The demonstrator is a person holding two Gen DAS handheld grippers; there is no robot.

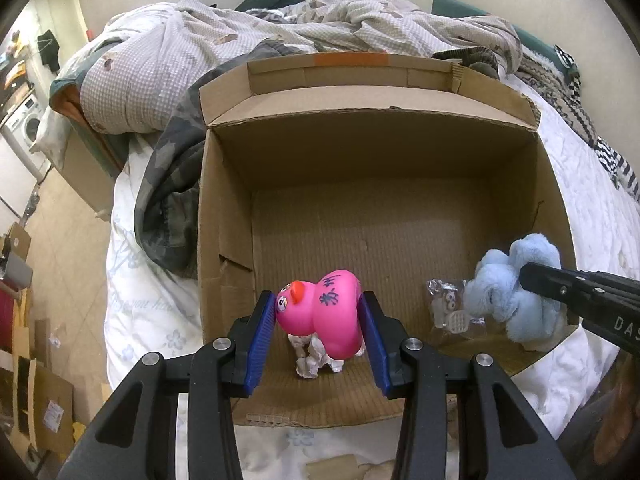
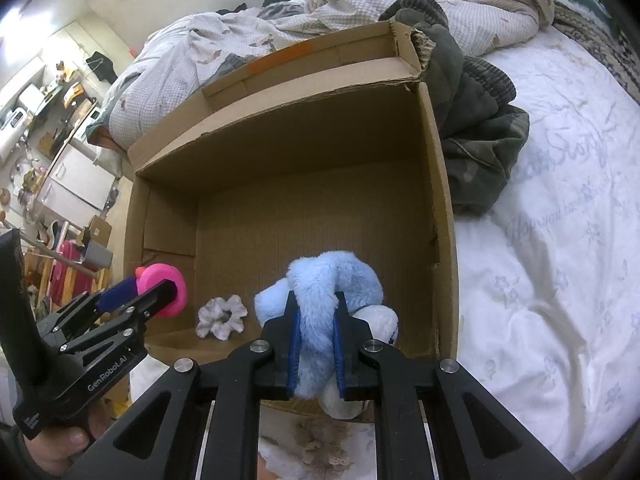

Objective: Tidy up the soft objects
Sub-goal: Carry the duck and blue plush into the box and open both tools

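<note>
An open cardboard box [image 1: 224, 200] lies on the bed. My left gripper [image 1: 320, 312] is shut on a pink rubber duck [image 1: 324, 312] and holds it just above the box floor near the front edge. It also shows in the right wrist view [image 2: 164, 288]. A white scrunchie [image 1: 312, 356] lies on the box floor under the duck; it shows in the right wrist view [image 2: 222, 316] too. My right gripper [image 2: 316, 320] is shut on a light blue plush toy [image 2: 332, 276] over the box's front right corner. A small clear packet [image 1: 448, 304] lies on the floor beside the plush [image 1: 508, 292].
A rumpled checked duvet [image 1: 280, 28] and dark green clothes [image 2: 472, 120] are heaped behind and beside the box. White quilted bedding [image 2: 560, 240] lies to the right. A beige fabric piece [image 2: 324, 440] lies on the bed before the box. Cartons stand on the floor [image 1: 44, 400] at left.
</note>
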